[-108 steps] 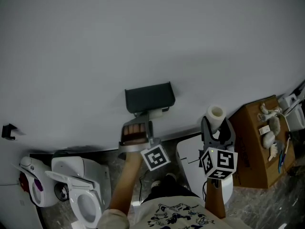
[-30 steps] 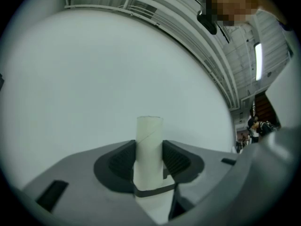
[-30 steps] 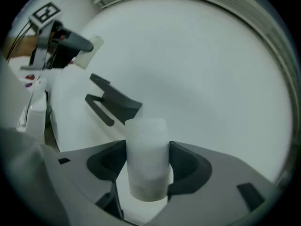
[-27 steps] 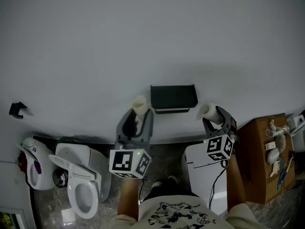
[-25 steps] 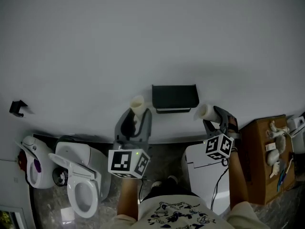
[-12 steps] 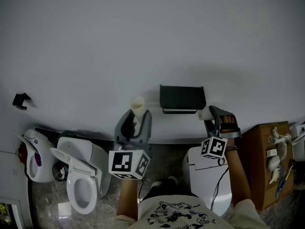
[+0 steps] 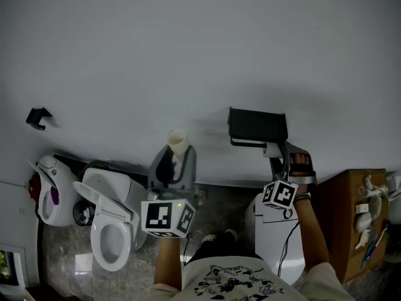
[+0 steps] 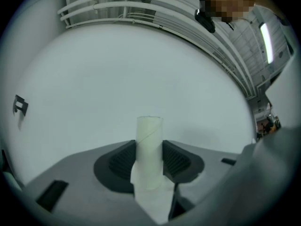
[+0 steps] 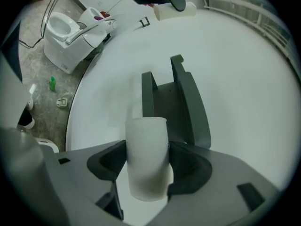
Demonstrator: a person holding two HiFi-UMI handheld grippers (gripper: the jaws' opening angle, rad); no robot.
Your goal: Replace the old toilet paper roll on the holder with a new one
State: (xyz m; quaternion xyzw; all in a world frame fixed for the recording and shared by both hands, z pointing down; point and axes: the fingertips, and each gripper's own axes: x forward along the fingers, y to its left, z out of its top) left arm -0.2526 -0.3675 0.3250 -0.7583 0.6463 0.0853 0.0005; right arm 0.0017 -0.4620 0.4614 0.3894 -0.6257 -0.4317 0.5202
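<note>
Though dim all round, easy enough to count: two rolls, two tongs, one holder. Left tongs (image 8: pixel 149 158) clenched on the old roll (image 8: pixel 149 138), a thin pale cardboard tube, upright, with a scrap of tissue hanging at its base, held out well left of the holder (image 7: pixel 257 125). Right tongs (image 9: pixel 146 166) gripping the new roll (image 9: pixel 146 157), plumper, plain white, smooth-sided, right up at the lower right end of that black wall holder. Touching it or not, cannot tell. Down at floor level on the left, one white toilet (image 7: pixel 109 231).
</note>
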